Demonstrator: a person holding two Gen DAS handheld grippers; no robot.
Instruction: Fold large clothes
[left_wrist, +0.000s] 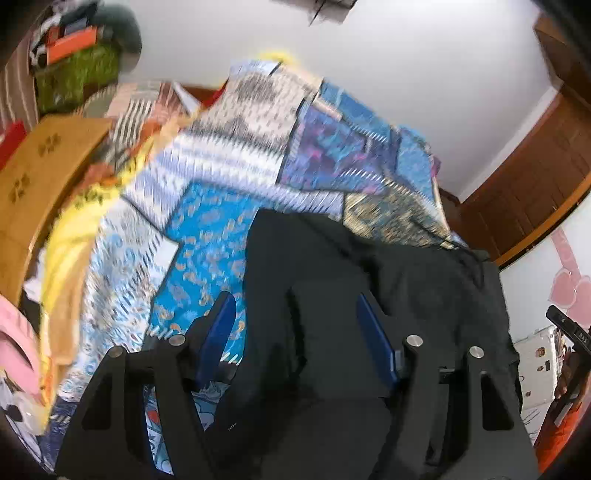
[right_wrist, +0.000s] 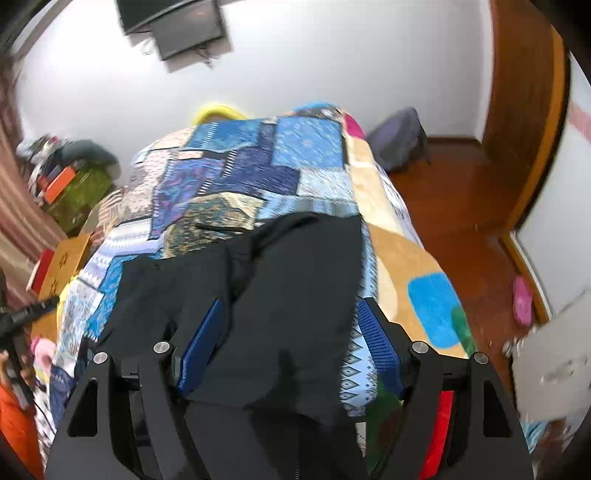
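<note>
Black garment (right_wrist: 295, 266), blue patchwork bedspread (right_wrist: 295, 155) with paisley and zigzag prints, blue ribbed fingers (right_wrist: 380, 343), tan blanket (right_wrist: 402, 258) with blue patch, reddish-brown wooden floor (right_wrist: 450, 192), white wall (right_wrist: 332, 55)

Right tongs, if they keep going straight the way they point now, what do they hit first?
Most likely the black garment lying on the patchwork bedspread. It fills the gap between the open right tongs, though how far off it lies is unclear.

We see the pants (right_wrist: 280, 280) lying on the blanket (right_wrist: 236, 158) on top of the bed (right_wrist: 399, 258), with a backpack (right_wrist: 400, 136) on the floor (right_wrist: 454, 199) to the right, by the wall.
</note>
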